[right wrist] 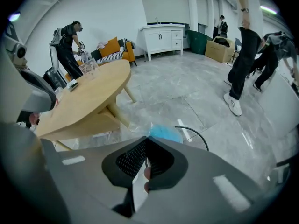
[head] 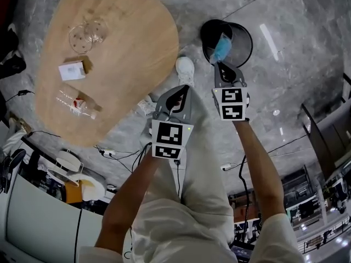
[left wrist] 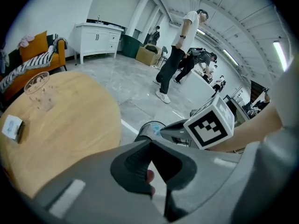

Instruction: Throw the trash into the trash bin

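Observation:
The black round trash bin (head: 241, 43) stands on the grey floor to the right of the wooden table (head: 137, 43). My right gripper (head: 224, 66) hangs at the bin's near rim, shut on a blue and clear piece of plastic trash (head: 222, 48) that dangles over the bin's mouth. In the right gripper view the blue trash (right wrist: 163, 133) shows just past the closed jaws, with the bin's rim (right wrist: 202, 135) behind it. My left gripper (head: 176, 96) is to the left of the bin, shut with nothing in it. On the table lie a clear bottle (head: 78, 104), a small white box (head: 73, 70) and a clear cup (head: 86, 35).
The person's white shoe (head: 185, 70) is on the floor between table and bin. Cables and a power strip (head: 109, 153) lie under the table's near edge. Several people (left wrist: 180, 45) stand farther off in the room, near a white cabinet (right wrist: 161, 38) and an orange sofa (left wrist: 32, 48).

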